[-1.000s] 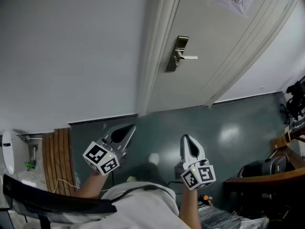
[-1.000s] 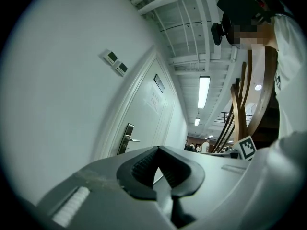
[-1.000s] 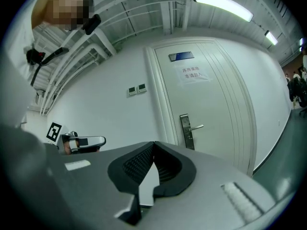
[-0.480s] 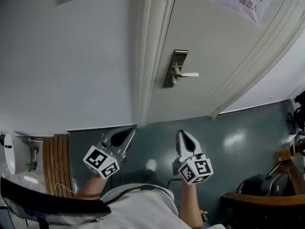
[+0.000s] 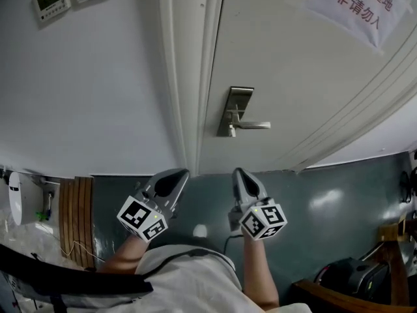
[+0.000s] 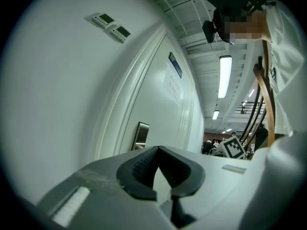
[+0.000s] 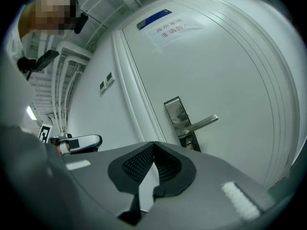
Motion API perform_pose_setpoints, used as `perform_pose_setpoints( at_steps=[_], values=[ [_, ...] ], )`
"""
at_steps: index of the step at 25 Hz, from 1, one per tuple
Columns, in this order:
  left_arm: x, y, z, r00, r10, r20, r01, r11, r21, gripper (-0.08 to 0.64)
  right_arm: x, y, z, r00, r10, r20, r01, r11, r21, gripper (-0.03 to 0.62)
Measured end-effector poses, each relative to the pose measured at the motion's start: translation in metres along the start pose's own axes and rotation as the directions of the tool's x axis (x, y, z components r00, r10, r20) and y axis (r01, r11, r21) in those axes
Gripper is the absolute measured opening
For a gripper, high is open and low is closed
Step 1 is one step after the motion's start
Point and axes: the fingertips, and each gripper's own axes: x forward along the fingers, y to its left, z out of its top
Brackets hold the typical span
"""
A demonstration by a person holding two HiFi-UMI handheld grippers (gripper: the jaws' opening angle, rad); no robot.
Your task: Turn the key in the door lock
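While well apart from door lock [image 5: 236,109], left tongs [image 5: 178,173] and right tongs [image 5: 239,173] pinched closed, empty.

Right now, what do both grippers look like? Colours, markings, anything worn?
The left gripper and right gripper both have pale grey shells that taper to a point, with black ribbed pads. Each carries a white cube printed with black square markers. The person wears a light shirt.

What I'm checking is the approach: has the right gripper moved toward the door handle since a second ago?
Yes. The right gripper has closed in on the door handle, up the head view.
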Motion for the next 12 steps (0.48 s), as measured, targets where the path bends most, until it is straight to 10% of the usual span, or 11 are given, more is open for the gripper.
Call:
perform_pose_setpoints(
  at_steps=[12],
  values=[
    [0.024, 0.019, -0.009, 0.999, 0.045, -0.014, -0.045, 0.999, -0.001, 0.006, 0.038, -0.032, -0.005, 1.000, 0.029, -0.012, -0.027, 0.995, 0.100, 0.009]
  ],
)
